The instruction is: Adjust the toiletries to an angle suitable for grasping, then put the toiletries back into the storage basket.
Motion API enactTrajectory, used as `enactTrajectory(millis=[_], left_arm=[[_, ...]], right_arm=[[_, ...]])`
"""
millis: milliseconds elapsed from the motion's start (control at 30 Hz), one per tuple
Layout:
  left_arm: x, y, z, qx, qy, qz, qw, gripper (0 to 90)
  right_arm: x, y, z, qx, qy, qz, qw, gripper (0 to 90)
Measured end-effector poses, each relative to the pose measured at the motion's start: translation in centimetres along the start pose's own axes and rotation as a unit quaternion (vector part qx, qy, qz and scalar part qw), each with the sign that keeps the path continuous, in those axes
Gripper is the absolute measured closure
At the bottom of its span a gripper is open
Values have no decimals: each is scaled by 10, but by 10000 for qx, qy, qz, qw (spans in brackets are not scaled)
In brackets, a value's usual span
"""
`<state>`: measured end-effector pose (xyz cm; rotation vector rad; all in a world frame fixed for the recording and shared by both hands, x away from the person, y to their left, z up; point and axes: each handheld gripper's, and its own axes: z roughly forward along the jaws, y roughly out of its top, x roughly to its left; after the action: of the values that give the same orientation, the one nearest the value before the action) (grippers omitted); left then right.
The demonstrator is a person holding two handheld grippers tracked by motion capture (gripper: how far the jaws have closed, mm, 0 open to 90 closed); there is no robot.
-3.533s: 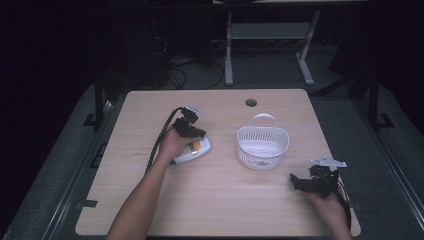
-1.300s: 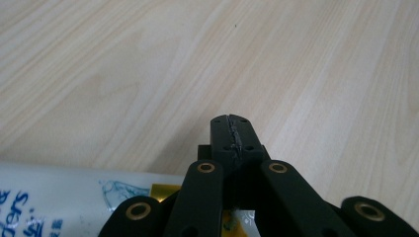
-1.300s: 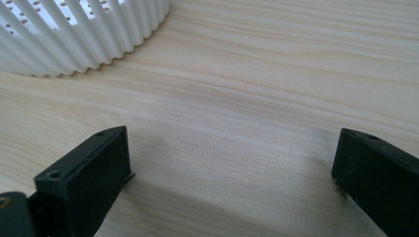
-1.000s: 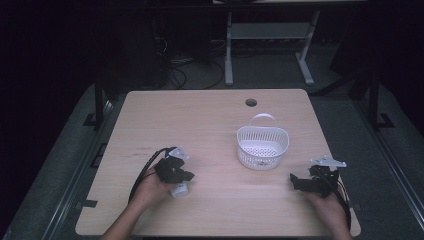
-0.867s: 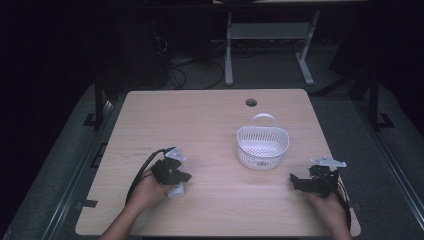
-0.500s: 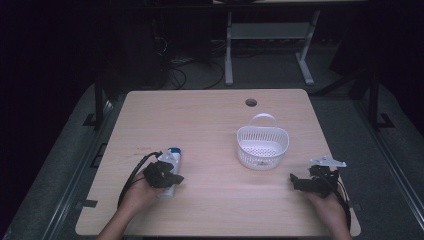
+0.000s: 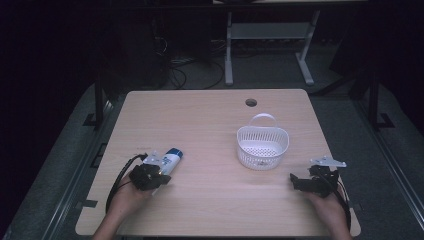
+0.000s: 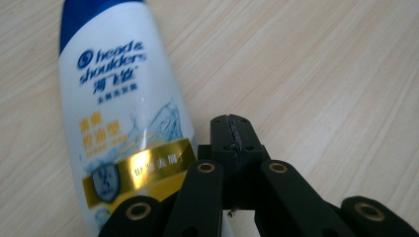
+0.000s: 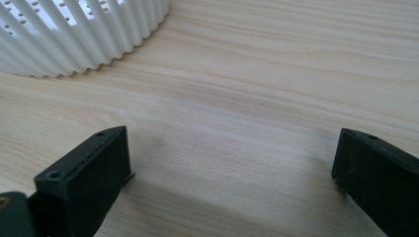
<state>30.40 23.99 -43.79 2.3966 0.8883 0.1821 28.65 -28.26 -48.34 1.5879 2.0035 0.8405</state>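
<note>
a: what does the shampoo bottle [image 8: 118,123] look like?
b: white body, blue cap, blue lettering and a gold band. it lies flat on the desk [image 7: 210,130], at about eight o'clock of the desk in the high view.

a: and the left tool [image 8: 232,143]?
b: jaws pressed together just beside the bottle, gripping nothing.

a: anything around?
b: a white slatted basket [image 7: 262,146] at three o'clock from the bottle, well apart. the right tool [image 9: 232,168] is spread over bare wood near the basket.

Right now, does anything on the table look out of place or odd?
The shampoo bottle lies flat on its side on the table, beside the shut left tongs, not in the white basket. Nothing looks spilled or damaged.
</note>
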Motion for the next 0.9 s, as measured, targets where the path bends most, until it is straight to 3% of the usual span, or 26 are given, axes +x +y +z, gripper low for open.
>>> enactTrajectory(millis=[233, 467, 633, 833, 900], left_arm=[[0, -5, -2, -13, -19, -43, 10000, 900], [-1, -4, -8, -244, -148, -137, 9995, 861], [-2, -2, -13, -431, -98, -245, 9987, 660], [1, 4, -19, -602, -83, -376, 9974, 501], [2, 9, -20, -547, -45, -365, 9978, 445]], right_arm=[[0, 0, 0, -1, -1, -3, 10000, 9], [0, 0, 0, -1, 0, -5, 10000, 9], [0, 0, 0, -1, 7, -16, 10000, 9], [0, 0, 0, -2, 9, -16, 10000, 9], [0, 0, 0, -2, 9, -16, 10000, 9]])
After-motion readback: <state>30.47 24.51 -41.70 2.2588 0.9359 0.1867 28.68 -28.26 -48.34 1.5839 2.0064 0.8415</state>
